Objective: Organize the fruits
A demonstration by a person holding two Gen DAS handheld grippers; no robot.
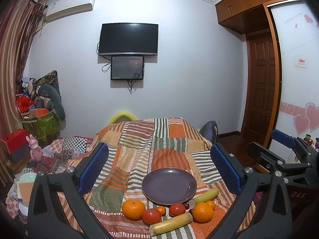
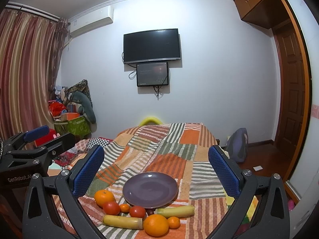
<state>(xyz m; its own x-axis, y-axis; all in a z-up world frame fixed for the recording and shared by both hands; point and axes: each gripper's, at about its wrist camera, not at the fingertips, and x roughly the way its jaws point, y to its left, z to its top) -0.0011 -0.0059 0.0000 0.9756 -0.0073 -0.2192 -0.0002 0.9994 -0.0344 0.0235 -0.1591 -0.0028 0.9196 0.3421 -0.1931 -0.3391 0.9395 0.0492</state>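
An empty purple plate (image 1: 169, 186) (image 2: 150, 189) sits on a striped patchwork cloth. In front of it lie two oranges (image 1: 133, 208) (image 2: 156, 224), two tomatoes (image 1: 151, 215) (image 2: 111, 208), small tangerines (image 2: 173, 222), two yellow cane pieces (image 1: 170, 223) (image 2: 122, 221) and a dark red fruit (image 1: 186, 205). My left gripper (image 1: 159, 167) is open and empty, above and behind the fruits. My right gripper (image 2: 156, 169) is open and empty, held the same way to its right.
The cloth (image 1: 139, 139) covers a raised surface with a patterned bed (image 1: 65, 149) to the left. Boxes and bags (image 1: 39, 119) stand in the left corner. A wooden door (image 1: 261, 91) and floor are to the right. A TV (image 1: 128, 39) hangs on the wall.
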